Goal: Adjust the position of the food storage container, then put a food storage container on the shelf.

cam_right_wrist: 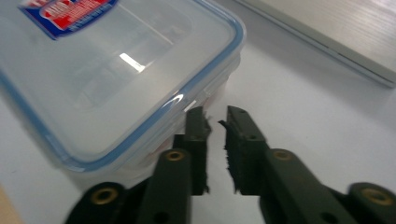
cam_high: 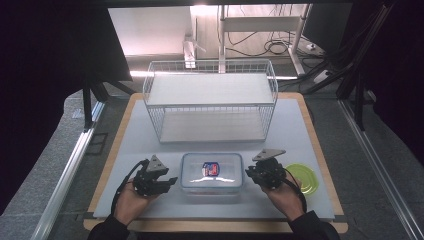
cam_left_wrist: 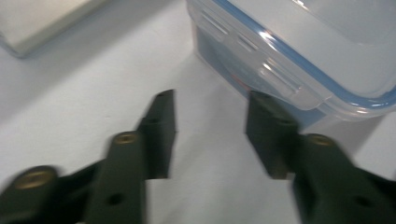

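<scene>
While the clear lidded box (cam_high: 211, 173) sits near the front edge of the tabletop (cam_high: 300, 125), midway between its left and right sides, I hold my left claw (cam_high: 167, 181) just beside the box's left end with its jaws parted and nothing between them. At the box's right end my right claw (cam_high: 251, 173) hovers close to the corner, jaws a narrow gap apart and gripping nothing. Behind the box stands a white wire basket (cam_high: 210, 100), and a green lid (cam_high: 306, 179) lies toward the front right corner.

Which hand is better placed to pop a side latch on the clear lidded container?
Probably left: the left hand-held gripper stands open right at the container's latch flap. The right hand-held gripper is nearly closed beside its end.
</scene>
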